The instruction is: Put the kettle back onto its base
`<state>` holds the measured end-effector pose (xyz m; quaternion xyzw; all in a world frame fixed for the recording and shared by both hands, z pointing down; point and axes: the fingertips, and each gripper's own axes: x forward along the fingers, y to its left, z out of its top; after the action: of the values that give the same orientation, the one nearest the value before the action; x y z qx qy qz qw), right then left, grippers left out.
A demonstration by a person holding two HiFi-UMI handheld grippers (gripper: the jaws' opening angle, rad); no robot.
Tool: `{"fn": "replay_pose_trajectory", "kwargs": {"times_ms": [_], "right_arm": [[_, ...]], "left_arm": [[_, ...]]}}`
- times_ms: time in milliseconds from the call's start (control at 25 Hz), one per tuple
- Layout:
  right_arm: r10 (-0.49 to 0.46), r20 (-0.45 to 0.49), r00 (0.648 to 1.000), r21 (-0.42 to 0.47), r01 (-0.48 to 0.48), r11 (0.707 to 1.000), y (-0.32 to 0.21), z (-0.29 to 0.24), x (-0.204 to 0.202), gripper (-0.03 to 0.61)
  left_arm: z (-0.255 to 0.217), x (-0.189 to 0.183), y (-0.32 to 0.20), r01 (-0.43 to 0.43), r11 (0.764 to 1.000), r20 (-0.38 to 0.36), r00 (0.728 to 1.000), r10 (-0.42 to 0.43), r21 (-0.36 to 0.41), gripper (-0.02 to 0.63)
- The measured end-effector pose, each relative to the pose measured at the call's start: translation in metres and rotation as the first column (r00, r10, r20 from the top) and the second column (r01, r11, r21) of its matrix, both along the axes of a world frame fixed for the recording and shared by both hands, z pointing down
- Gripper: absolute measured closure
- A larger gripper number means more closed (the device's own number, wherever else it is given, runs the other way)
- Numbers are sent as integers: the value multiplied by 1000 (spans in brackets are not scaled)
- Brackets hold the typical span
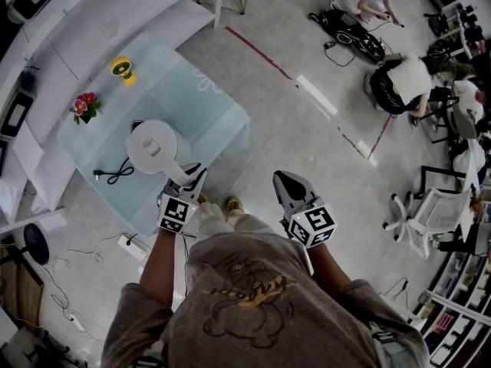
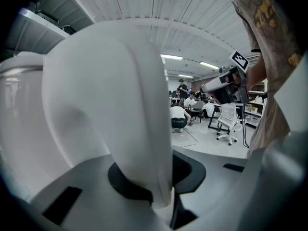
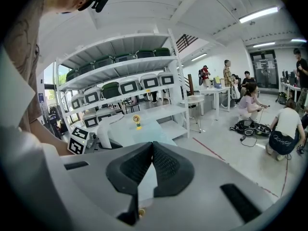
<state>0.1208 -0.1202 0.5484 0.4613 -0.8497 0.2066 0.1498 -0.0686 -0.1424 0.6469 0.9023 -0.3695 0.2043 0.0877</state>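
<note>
A white kettle (image 1: 152,147) is over the near part of the pale glass table (image 1: 207,106). My left gripper (image 1: 192,176) is shut on its handle (image 2: 110,109), which fills the left gripper view between the dark pads; the kettle body (image 2: 19,129) bulges at the left. A dark edge (image 1: 136,124) peeks out behind the kettle, and I cannot tell whether it is the base. A black cord (image 1: 115,173) curls beside the kettle. My right gripper (image 1: 285,181) hangs over the floor to the right, shut with nothing in it (image 3: 151,148). The kettle (image 3: 103,131) shows small there.
A yellow ornament (image 1: 121,69) and a small flower pot (image 1: 84,107) stand at the table's far side. A power strip (image 1: 130,245) lies on the floor near the table's corner. White shelving (image 3: 120,85) stands behind. People sit on the floor (image 1: 403,83) near office chairs (image 1: 430,213).
</note>
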Motion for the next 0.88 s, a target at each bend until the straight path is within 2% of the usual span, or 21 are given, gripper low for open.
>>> {"fn": "replay_pose_trajectory", "kwargs": {"times_ms": [280,480,600,880], "right_arm": [[-26,5,1000,-2,27,1000,1,4,-12,577],[-75,17,997,-3,75,997,-1,6,-28,577],[-115,33,993,10,115,993,-7,5,-43,577],[-216,74,974,72,210,975,-28,-11,-90,577]], "left_arm": [[10,-7,7,25,1000,27,999,-25,-18,515],[7,-27,18,106,993,7,994,-106,-60,452],[-7,-41,27,155,986,-11,988,-156,-62,433],[-61,-82,42,240,971,-31,970,-240,-11,423]]}}
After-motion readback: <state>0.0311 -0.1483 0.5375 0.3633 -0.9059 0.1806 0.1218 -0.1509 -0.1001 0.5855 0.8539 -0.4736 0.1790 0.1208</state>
